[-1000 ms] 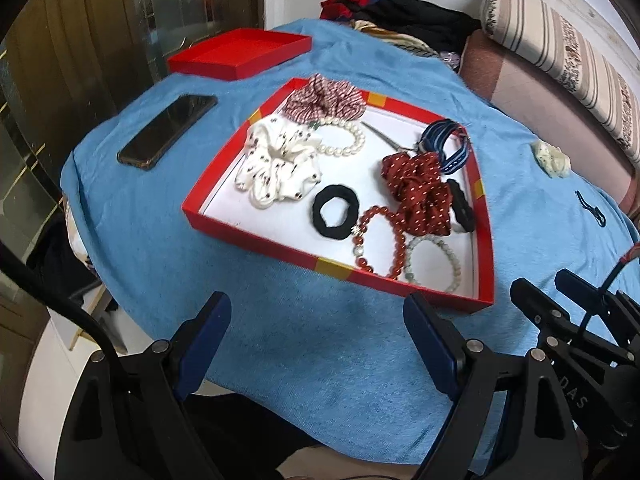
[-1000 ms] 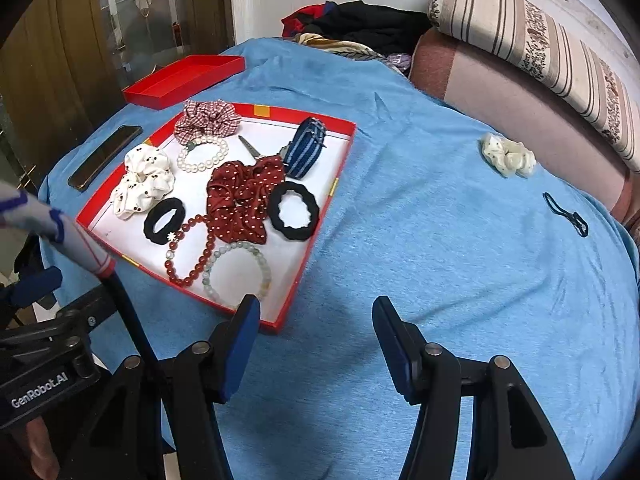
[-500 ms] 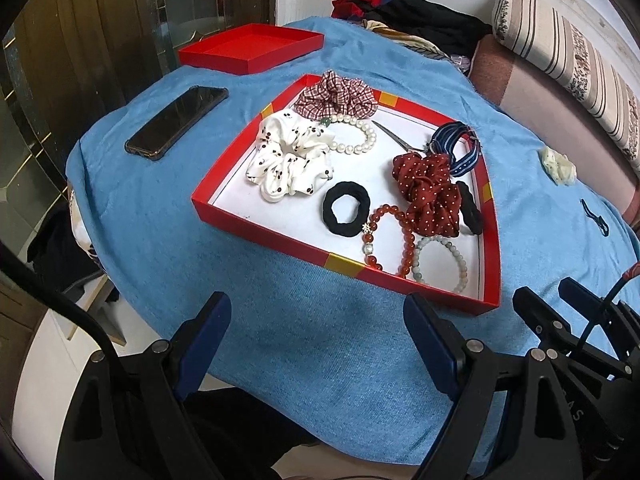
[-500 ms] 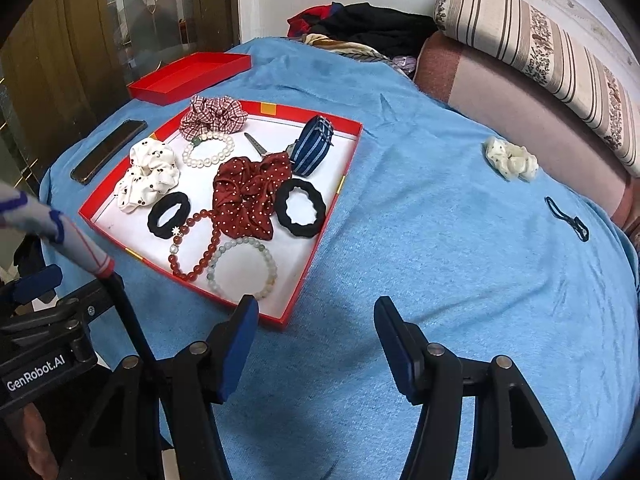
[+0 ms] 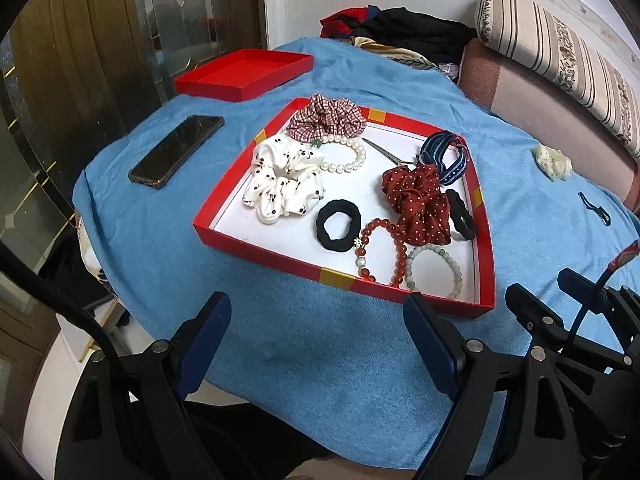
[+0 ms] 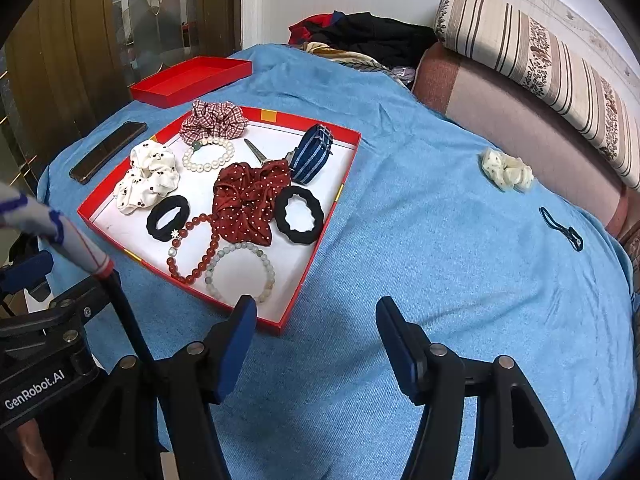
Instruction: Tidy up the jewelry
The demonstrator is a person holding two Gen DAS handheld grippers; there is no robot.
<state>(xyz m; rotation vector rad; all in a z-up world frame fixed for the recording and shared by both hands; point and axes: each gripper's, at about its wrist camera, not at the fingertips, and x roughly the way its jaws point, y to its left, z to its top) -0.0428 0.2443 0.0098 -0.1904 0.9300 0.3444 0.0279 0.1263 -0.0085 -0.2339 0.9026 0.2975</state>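
Note:
A red tray [image 5: 256, 246] [image 6: 304, 284] with a white floor lies on the blue cloth. It holds scrunchies, bead bracelets and hair ties: a white dotted scrunchie [image 5: 282, 182], a dark red dotted scrunchie [image 6: 248, 200], a red bead bracelet [image 5: 382, 252], a pale bead bracelet [image 6: 240, 270], a pearl bracelet [image 5: 344, 156]. Outside the tray, a cream scrunchie [image 6: 506, 170] and a thin black hair tie [image 6: 560, 228] rest on the cloth at the right. My left gripper [image 5: 316, 332] hangs open before the tray's near edge. My right gripper [image 6: 314, 334] is open by the tray's near right corner, with nothing between its fingers.
A red lid [image 5: 244, 74] and a black phone [image 5: 176, 150] lie left of the tray. Clothes [image 6: 368, 42] are heaped at the far end, and a striped cushion [image 6: 540, 60] runs along the sofa back at the right. The cloth drops off at the near left edge.
Both views have shifted slightly, so the tray sits a little lower and further right in them. Nothing in the tray or on the cloth has moved.

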